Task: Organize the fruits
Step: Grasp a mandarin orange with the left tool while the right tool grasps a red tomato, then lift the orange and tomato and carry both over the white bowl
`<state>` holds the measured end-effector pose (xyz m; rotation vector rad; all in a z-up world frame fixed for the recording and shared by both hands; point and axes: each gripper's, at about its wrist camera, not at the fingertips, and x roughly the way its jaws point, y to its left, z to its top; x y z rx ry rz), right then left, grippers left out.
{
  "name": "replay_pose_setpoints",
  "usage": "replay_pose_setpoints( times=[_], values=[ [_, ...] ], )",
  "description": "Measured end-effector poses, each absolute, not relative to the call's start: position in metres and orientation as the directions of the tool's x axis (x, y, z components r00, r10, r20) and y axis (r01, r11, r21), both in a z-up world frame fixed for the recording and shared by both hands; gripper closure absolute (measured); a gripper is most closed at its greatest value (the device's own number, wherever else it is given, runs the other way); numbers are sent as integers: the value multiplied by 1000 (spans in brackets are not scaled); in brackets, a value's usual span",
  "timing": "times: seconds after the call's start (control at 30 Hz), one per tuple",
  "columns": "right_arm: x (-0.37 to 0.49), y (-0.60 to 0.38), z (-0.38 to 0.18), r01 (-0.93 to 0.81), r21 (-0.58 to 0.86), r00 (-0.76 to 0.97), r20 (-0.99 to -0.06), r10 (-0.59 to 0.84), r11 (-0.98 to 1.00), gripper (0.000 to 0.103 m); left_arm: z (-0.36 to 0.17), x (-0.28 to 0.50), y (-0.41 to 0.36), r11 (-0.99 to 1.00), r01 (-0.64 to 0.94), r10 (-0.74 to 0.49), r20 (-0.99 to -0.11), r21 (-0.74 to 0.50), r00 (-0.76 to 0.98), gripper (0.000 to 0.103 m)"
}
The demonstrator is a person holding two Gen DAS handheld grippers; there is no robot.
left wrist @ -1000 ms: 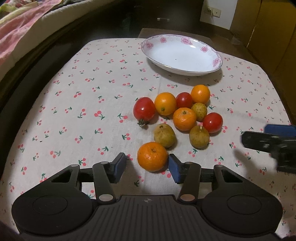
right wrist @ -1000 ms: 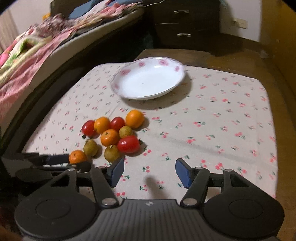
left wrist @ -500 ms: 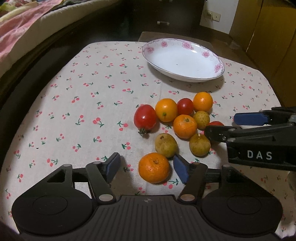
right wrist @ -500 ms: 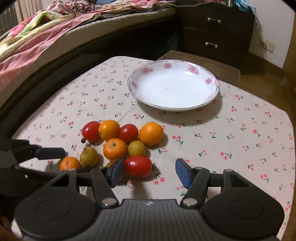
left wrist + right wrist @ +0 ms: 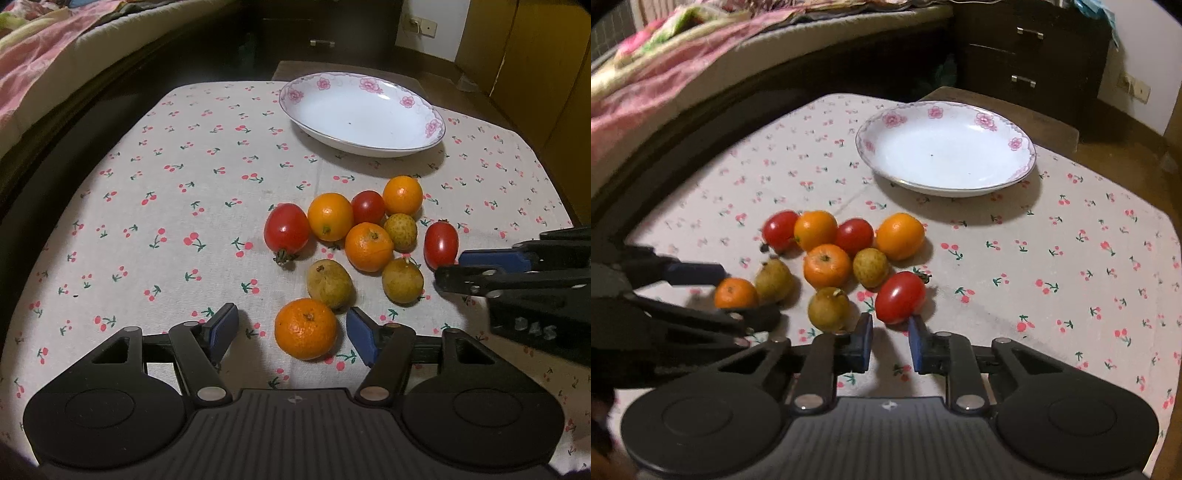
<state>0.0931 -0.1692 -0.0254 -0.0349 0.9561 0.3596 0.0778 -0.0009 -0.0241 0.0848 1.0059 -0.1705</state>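
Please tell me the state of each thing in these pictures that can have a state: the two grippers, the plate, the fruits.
left gripper: open, jaws on both sides of the nearest orange, not closed on it.
right gripper: partly closed, jaws just below the oval tomato; contact unclear.
plate: upright, nothing in it.
other fruits: all lying on the tablecloth, clustered.

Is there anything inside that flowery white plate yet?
No fruit: the plate holds only a tiny dark speck. All ten fruits lie on the tablecloth. Nothing covers its inside.
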Motion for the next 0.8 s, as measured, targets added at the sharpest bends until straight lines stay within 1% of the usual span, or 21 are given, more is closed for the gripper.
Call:
replay_pose_setpoints(
  times=[0.03, 0.07, 0.17, 0.27, 0.33, 0.47, 0.57, 0.6, 0.8],
  values=[
    [92, -173, -23, -310, 136, 534, -794, 291, 941, 75, -24, 78, -1, 983, 183, -105, -845, -9, 524, 31],
    [92, -176, -21, -307, 137, 545, -786, 292, 942, 72, -24, 78, -1, 983, 183, -107, -845, -11, 524, 31],
    [98, -178, -22, -292, 150, 541, -788, 292, 945, 60, -24, 79, -2, 982, 186, -113, -844, -16, 524, 29],
    [103, -173, -23, -300, 151, 546, -782, 300, 942, 55, -25, 79, -3, 982, 189, -117, -844, -19, 524, 27],
    [107, -170, -25, -296, 140, 563, -773, 291, 945, 55, -25, 79, -3, 982, 188, -120, -843, -23, 524, 26],
    [113, -163, -33, -284, 116, 544, -798, 259, 952, 56, -25, 80, -3, 981, 190, -127, -843, -30, 522, 23],
    [111, -163, -34, -285, 99, 555, -794, 248, 953, 63, -25, 80, -3, 981, 190, -127, -844, -30, 522, 23],
    [110, -164, -34, -279, 102, 557, -792, 248, 955, 64, -25, 80, -3, 981, 189, -128, -844, -33, 521, 23],
    [107, -171, -26, -277, 113, 576, -775, 259, 954, 66, -24, 80, 2, 981, 185, -142, -843, -51, 518, 27]
  ],
)
